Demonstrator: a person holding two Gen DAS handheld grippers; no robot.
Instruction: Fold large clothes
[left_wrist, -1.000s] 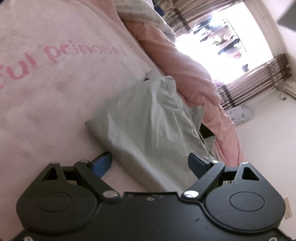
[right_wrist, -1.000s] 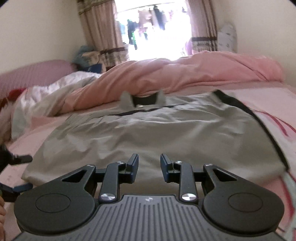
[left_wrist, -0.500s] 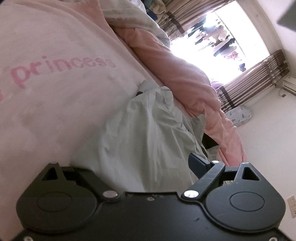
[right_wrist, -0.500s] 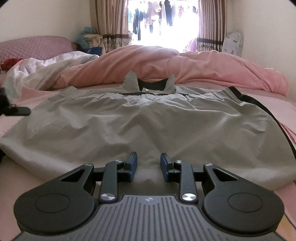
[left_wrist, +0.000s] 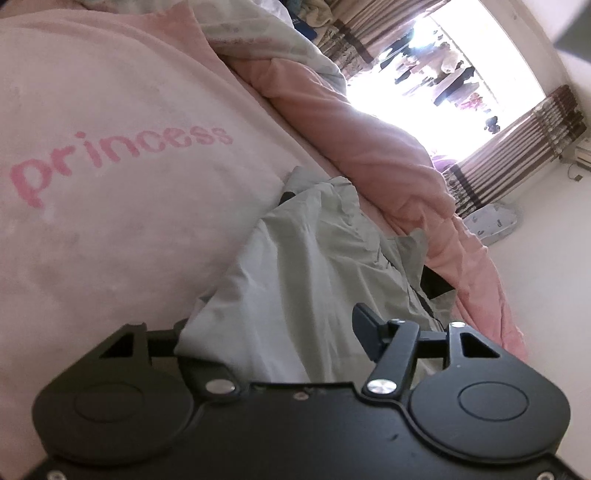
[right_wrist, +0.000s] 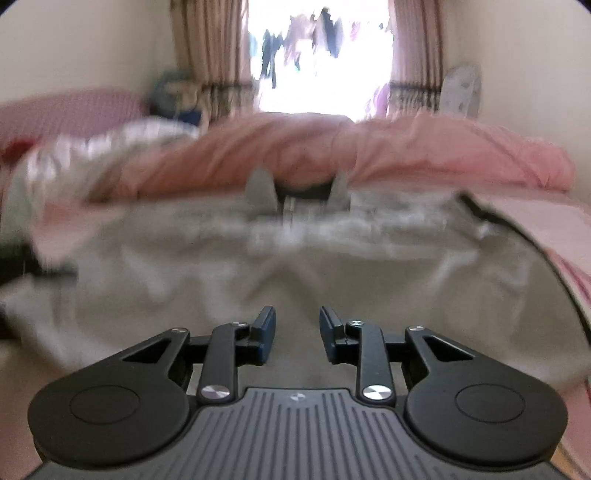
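Observation:
A large grey-green shirt (right_wrist: 295, 258) with a dark-lined collar lies spread on the pink bed sheet (left_wrist: 92, 240); the right wrist view is blurred. My left gripper (left_wrist: 273, 332) stands open with the shirt's corner (left_wrist: 277, 314) lying between its jaws; the cloth hides the left finger and the right finger (left_wrist: 365, 332) shows. My right gripper (right_wrist: 295, 336) is open with a narrow gap, just above the shirt's near hem and holding nothing.
A rumpled pink duvet (right_wrist: 351, 155) lies along the far side of the bed, with white bedding (right_wrist: 92, 155) to its left. Behind it are a bright window (right_wrist: 321, 55) and striped curtains (left_wrist: 517, 147). The sheet carries pink "princess" lettering (left_wrist: 110, 158).
My left gripper slid forward onto the shirt's corner, so cloth now covers its left finger, and its jaws narrowed somewhat. My right gripper is moving, and its view has turned blurred.

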